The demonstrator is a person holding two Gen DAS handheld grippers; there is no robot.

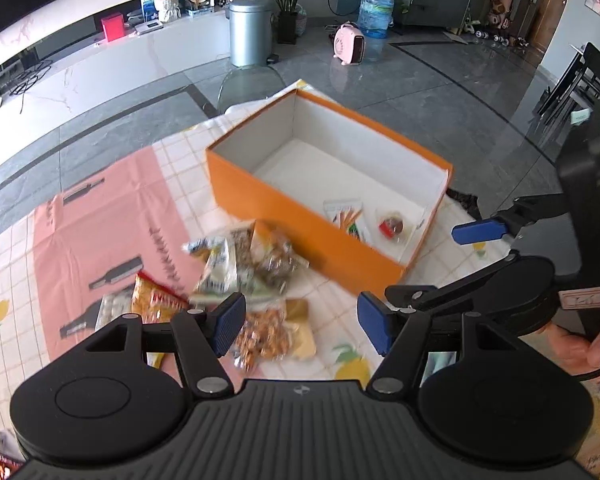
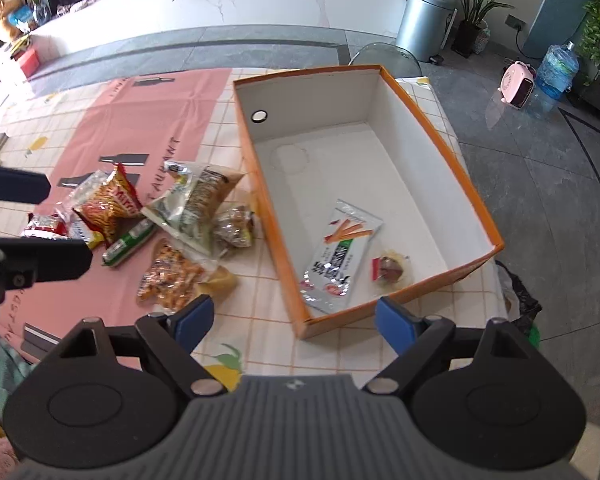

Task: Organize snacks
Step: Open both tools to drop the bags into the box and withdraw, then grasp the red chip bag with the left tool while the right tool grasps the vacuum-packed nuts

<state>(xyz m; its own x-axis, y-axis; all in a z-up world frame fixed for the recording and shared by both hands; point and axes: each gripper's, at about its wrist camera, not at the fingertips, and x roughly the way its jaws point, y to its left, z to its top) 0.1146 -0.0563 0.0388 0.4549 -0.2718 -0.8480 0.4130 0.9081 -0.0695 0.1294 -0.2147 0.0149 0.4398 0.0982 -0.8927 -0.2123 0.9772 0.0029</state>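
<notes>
While both jaws are spread wide and nothing is held, the loose snack packets (image 2: 172,232) are seen heaped on the bench (image 2: 100,128) left of centre in the right wrist view, just beside the orange box (image 2: 452,152), where two packets already lie. Light, crinkly, slippery film is expected; the clear nut bag (image 1: 268,336) is best pinched at its sealed edge, gently, since contents are judged crushable.
</notes>
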